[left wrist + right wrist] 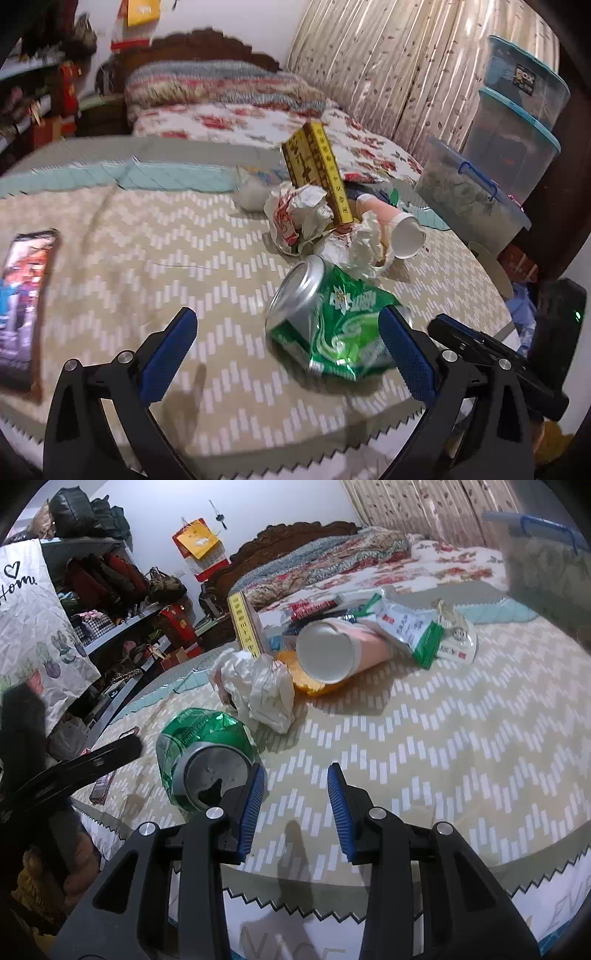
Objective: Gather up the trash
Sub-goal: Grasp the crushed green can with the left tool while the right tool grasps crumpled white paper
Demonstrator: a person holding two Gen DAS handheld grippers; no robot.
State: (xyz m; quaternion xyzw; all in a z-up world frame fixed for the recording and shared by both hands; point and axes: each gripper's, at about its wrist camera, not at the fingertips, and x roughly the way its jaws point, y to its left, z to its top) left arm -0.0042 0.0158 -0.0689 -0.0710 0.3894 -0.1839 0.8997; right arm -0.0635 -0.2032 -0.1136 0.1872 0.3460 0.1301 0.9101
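Left wrist view: left gripper point(286, 332) open wide around a crushed green can point(328, 325); right gripper point(296, 795) narrowly open, empty, beside it.

Bright overhead room light, soft shadows on the bedspread point(424, 738); fisheye edges bend and blacken, left view motion-blurred
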